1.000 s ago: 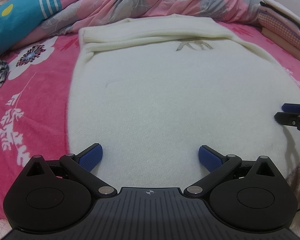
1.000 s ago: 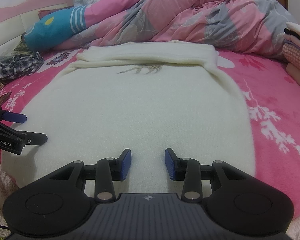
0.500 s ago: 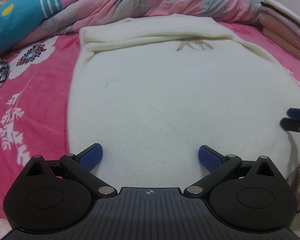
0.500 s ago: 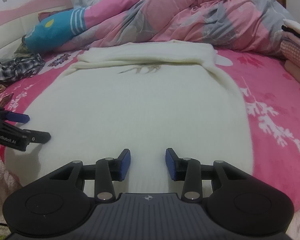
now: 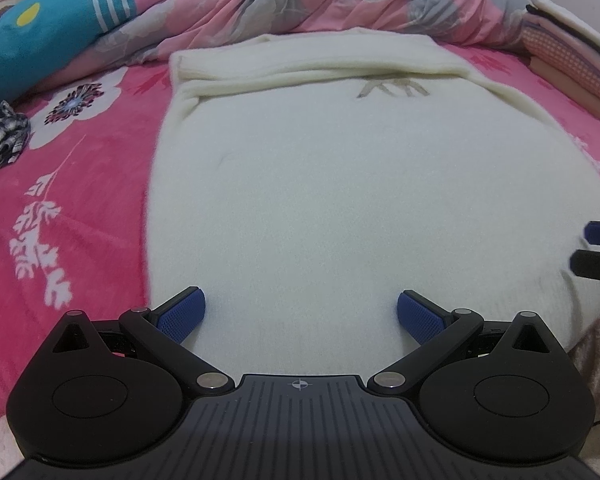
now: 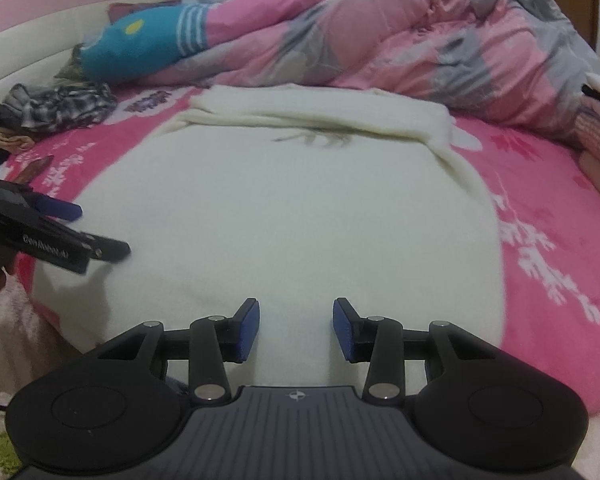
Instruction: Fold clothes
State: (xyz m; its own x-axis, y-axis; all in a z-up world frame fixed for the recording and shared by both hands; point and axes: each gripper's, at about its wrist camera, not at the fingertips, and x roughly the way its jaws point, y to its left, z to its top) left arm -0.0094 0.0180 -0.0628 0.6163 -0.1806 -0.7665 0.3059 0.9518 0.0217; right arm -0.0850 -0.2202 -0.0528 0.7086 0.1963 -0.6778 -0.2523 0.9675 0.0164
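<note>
The right tool (image 6: 294, 330) hangs with jaws apart over the cream sweater (image 6: 284, 216) on the pink bedspread (image 6: 548, 216).

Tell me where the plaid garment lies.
The plaid garment lies crumpled at the left of the right wrist view, on the pink bedspread, left of the cream sweater.

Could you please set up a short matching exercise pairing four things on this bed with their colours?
Things:
1. sweater
2. sheet
3. pillow
4. crumpled shirt

Colours:
A. teal with white stripes and a yellow dot
B. cream
C. black-and-white plaid
D. pink with white flowers

Pairs: 1-B, 2-D, 3-A, 4-C
</note>
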